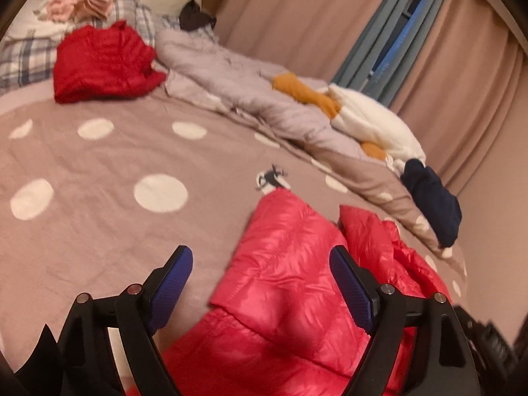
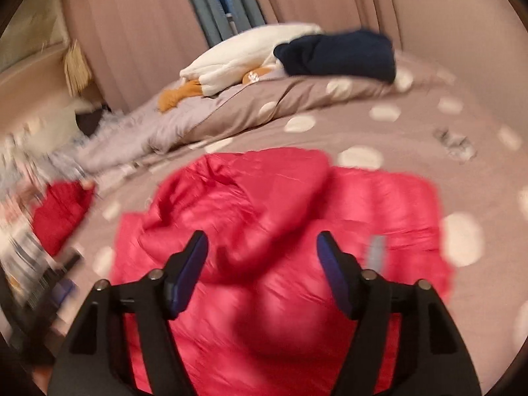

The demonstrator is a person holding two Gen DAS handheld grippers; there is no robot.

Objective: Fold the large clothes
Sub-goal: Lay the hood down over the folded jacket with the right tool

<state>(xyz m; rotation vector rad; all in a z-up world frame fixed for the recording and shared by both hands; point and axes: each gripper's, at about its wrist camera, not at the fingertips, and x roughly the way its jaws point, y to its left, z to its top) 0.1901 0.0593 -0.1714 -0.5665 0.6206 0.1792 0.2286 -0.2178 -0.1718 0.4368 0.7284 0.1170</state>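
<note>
Shiny pink-red fabric fills the bottom of the left wrist view: a puffy jacket lies spread on the bed, whose cover is dusty pink with big white dots. The left gripper hangs over the jacket's near edge with its jaws wide apart and nothing between the blue pads; the cloth sits below them, not pinched. Farther up the bed a darker red garment lies folded in a bundle, well apart from the jacket. Beside it a rumpled grey quilt runs along the curtain side, with a white and orange soft thing on top and a navy garment at its near end. A pile of pale clothes sits at the head of the bed, and curtains hang behind.

From the right wrist view, blurred, the same jacket lies straight ahead, its hood bunched up in the middle. The right gripper stands open above it, pads clear of the cloth. The navy garment and the white thing rest on the quilt at the far side, and the red bundle shows at the left.
</note>
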